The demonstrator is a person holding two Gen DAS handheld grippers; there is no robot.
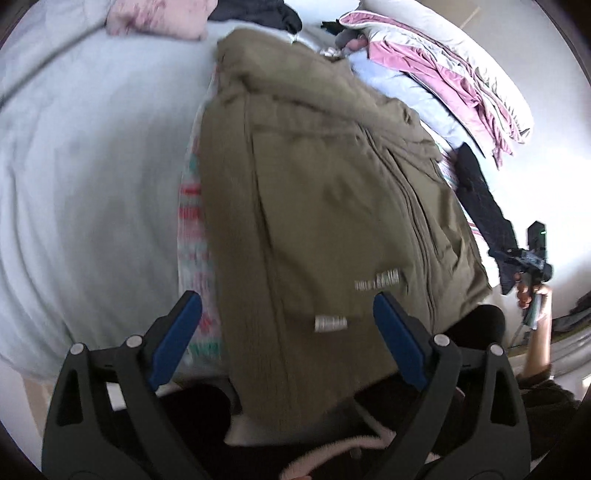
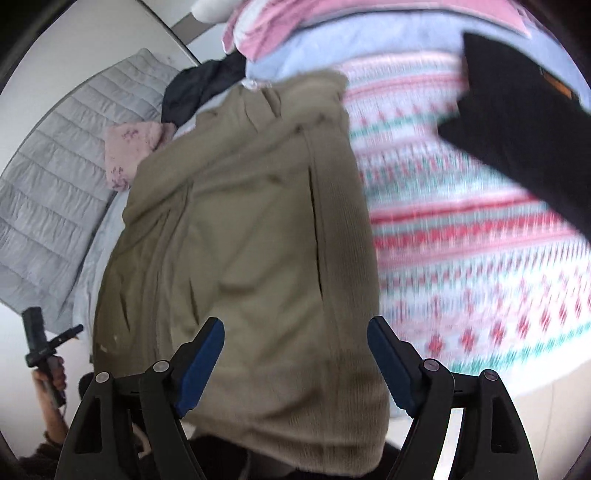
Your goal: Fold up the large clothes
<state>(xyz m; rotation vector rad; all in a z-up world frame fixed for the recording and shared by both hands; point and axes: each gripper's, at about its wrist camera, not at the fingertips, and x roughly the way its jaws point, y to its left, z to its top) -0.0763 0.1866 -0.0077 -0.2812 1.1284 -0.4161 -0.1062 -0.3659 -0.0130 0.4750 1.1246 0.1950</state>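
Left wrist view: a bed covered by a pale grey-blue duvet [image 1: 92,166] fills the left half of the frame, with a white wall bright at the right edge. An olive-green jacket [image 1: 314,192] lies lengthwise down the centre, its lower hem hanging over the near bed edge; small pale printed marks show near the hem, blurred beyond reading. Beneath it, along its left side, shows a strip of a patterned blanket [image 1: 190,236] in white, red and teal bands. At upper left sits a pink floral cushion [image 1: 155,18]; at upper right, a stack of folded pink and pale bedding [image 1: 443,74], with a long dark garment [image 1: 484,206] just below it. The left gripper [image 1: 288,336] is spread wide, its blue-padded fingers [image 1: 177,339] apart on either side of the jacket hem; whether they touch the cloth cannot be told. The right gripper [image 1: 532,258] appears small at the right edge, held in a hand [image 1: 528,291]; its opening is not readable here. Right wrist view: the same jacket [image 2: 240,229] occupies the centre, with a ribbed knit texture near the hem and a vertical seam or zip line. The patterned blanket [image 2: 461,221] spreads across the right half, the dark garment [image 2: 524,122] at upper right. A grey quilted cover [image 2: 55,184] lies at left beside the cushion [image 2: 129,151]. The right gripper [image 2: 295,362] stands wide open, holding nothing, blue pads [image 2: 199,365] framing the hem. The left gripper [image 2: 40,343] shows at lower left.
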